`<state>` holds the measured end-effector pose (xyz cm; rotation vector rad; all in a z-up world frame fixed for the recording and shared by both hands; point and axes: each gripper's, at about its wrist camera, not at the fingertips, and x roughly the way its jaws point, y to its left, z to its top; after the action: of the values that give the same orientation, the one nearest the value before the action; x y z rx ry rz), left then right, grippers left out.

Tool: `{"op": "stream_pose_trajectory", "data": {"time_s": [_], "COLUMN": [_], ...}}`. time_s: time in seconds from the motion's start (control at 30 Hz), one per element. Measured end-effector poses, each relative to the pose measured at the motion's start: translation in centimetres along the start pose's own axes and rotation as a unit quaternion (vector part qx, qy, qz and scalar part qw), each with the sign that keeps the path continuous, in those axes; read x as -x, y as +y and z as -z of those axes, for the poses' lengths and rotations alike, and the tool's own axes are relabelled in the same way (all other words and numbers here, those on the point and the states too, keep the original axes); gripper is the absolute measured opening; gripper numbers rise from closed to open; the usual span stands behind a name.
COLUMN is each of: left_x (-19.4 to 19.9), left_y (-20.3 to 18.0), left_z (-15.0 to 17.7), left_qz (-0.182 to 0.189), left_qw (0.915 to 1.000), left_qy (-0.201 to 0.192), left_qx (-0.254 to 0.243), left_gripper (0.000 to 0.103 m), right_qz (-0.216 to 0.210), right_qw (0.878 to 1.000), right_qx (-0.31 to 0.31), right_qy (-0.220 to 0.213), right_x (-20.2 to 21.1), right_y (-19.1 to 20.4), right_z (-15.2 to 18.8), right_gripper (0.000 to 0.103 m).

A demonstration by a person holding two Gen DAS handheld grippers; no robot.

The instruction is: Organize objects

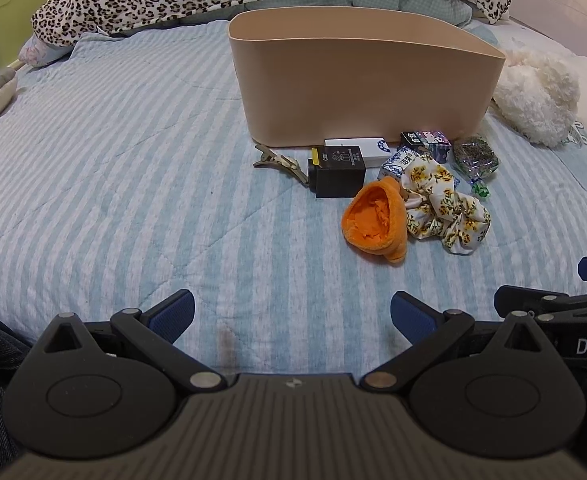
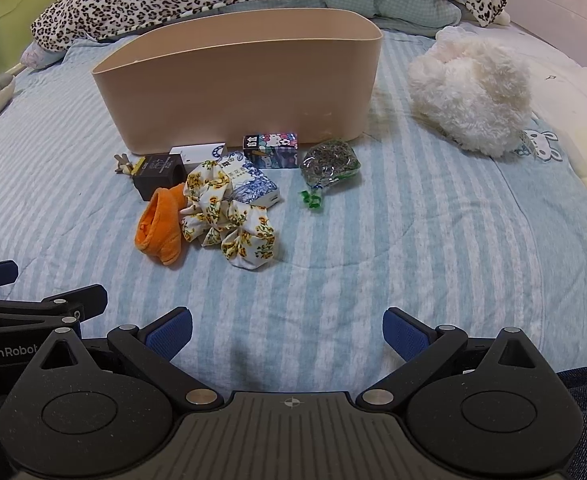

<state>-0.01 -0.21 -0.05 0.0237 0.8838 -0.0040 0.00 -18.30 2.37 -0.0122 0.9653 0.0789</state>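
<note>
Two claws hover spread wide and empty, left claw (image 1: 292, 314) and right claw (image 2: 287, 330), over a quilted striped bed (image 2: 413, 240). A smooth oval beige bin (image 2: 237, 92) stands at twelve o'clock, its inside hidden. At its foot cluster a ruffled floral scrunchie (image 2: 229, 216), fuzzy orange cloth (image 2: 159, 226), matte black box (image 1: 335, 172) and a half-hidden hair clip (image 1: 279, 162).

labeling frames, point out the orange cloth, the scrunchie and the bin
orange cloth (image 1: 375, 218), left wrist view, on its open fuzzy hollow
scrunchie (image 2: 229, 216), right wrist view, on its floral ruffle
bin (image 2: 229, 92), right wrist view, on its front wall
</note>
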Motion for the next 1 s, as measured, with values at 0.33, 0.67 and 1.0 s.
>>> {"op": "stream_pose_trajectory", "data": {"time_s": [0.33,0.67,1.0], "left_x": [-0.1,-0.5,-1.6], "left_y": [-0.1,0.0,0.1], "left_z": [0.1,-0.3,-2.0], "left_qz": [0.001,-0.001,-0.002], "left_qw": [1.0000,1.0000,1.0000], "left_qy": [0.002,0.005,0.004], "left_qx": [0.000,0.000,0.004], "left_gripper": [0.103,0.103,0.103], "right_qz": [-0.003,-0.009,-0.009], "right_qw": [1.000,1.000,1.000], "right_qx": [0.001,-0.007,-0.016], "right_qy": [0.003,0.004,0.003], "right_x": [0.0,0.1,0.0], "right_y": [0.0,-0.2,-0.8], "right_z": [0.0,-0.2,-1.4], "right_gripper": [0.103,0.103,0.103]}}
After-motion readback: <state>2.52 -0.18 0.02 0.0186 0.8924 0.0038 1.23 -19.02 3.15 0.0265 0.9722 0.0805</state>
